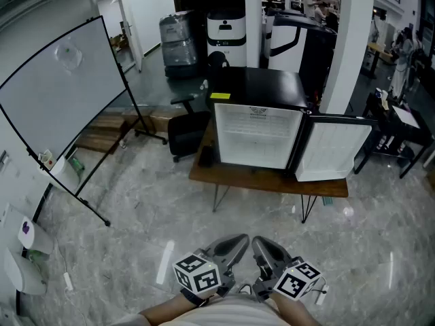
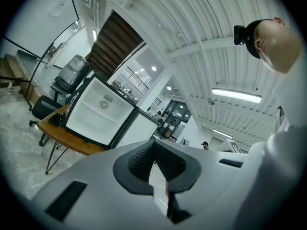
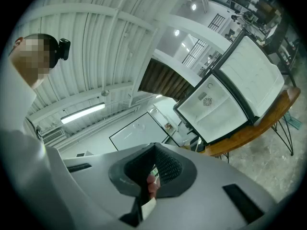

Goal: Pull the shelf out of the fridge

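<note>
A small black fridge [image 1: 257, 117] stands on a wooden table [image 1: 268, 182] several steps ahead, its door [image 1: 334, 151] swung open to the right. The inside is white, and a thin shelf [image 1: 257, 136] crosses it about halfway up. The fridge also shows in the left gripper view [image 2: 98, 111] and the right gripper view [image 3: 217, 105]. Both grippers are held close to my body, far from the fridge. The left gripper [image 1: 239, 240] [image 2: 154, 150] is shut with nothing in it. The right gripper [image 1: 259, 242] [image 3: 154, 152] is shut too, and empty.
A large whiteboard on a black stand [image 1: 58, 90] leans at the left. A black office chair [image 1: 187, 133] sits left of the table. A white pillar [image 1: 345, 43] rises behind the fridge, and a black desk [image 1: 401, 124] stands at the right. Marble floor [image 1: 136, 216] lies between me and the table.
</note>
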A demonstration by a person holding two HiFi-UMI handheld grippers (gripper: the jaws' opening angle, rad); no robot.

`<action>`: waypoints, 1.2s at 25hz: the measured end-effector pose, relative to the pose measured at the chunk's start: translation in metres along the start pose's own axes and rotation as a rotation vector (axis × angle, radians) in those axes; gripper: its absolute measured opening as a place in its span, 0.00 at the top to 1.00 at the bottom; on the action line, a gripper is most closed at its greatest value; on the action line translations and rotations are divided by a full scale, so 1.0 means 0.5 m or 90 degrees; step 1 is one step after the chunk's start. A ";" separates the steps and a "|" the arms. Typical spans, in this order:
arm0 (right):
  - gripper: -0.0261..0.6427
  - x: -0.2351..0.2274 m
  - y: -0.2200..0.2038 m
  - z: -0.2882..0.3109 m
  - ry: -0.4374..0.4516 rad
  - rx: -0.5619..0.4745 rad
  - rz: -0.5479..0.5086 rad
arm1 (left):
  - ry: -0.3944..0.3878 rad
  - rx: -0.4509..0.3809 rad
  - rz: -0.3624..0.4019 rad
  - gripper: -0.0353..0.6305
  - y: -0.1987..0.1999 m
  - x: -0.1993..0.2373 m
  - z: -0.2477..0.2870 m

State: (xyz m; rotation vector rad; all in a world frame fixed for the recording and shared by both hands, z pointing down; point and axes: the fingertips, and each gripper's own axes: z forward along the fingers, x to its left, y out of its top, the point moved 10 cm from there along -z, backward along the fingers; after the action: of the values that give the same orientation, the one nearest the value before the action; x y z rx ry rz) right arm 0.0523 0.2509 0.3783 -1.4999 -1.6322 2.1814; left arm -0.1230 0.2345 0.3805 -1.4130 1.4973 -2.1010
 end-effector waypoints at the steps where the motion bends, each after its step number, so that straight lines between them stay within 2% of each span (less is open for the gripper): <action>1: 0.93 -0.001 0.001 -0.001 0.000 -0.002 0.000 | -0.001 0.000 0.000 0.94 -0.001 -0.001 0.001; 14: 0.93 -0.008 0.003 -0.017 0.010 -0.016 0.022 | -0.001 0.002 -0.006 0.94 -0.016 -0.010 0.007; 19: 0.93 -0.015 0.006 -0.029 0.033 -0.046 0.059 | 0.004 -0.003 -0.011 0.94 -0.020 -0.009 0.011; 25: 0.93 -0.019 0.027 -0.038 0.081 -0.072 0.054 | -0.005 -0.019 -0.023 0.94 -0.023 -0.012 0.023; 30: 0.92 -0.023 0.034 -0.050 0.101 -0.053 0.031 | 0.000 -0.026 -0.012 0.94 -0.029 -0.023 0.035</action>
State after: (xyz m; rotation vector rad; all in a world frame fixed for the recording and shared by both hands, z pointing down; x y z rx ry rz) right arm 0.0841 0.2552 0.3734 -1.7039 -1.6716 1.9800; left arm -0.0984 0.2379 0.3862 -1.4476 1.5420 -2.0926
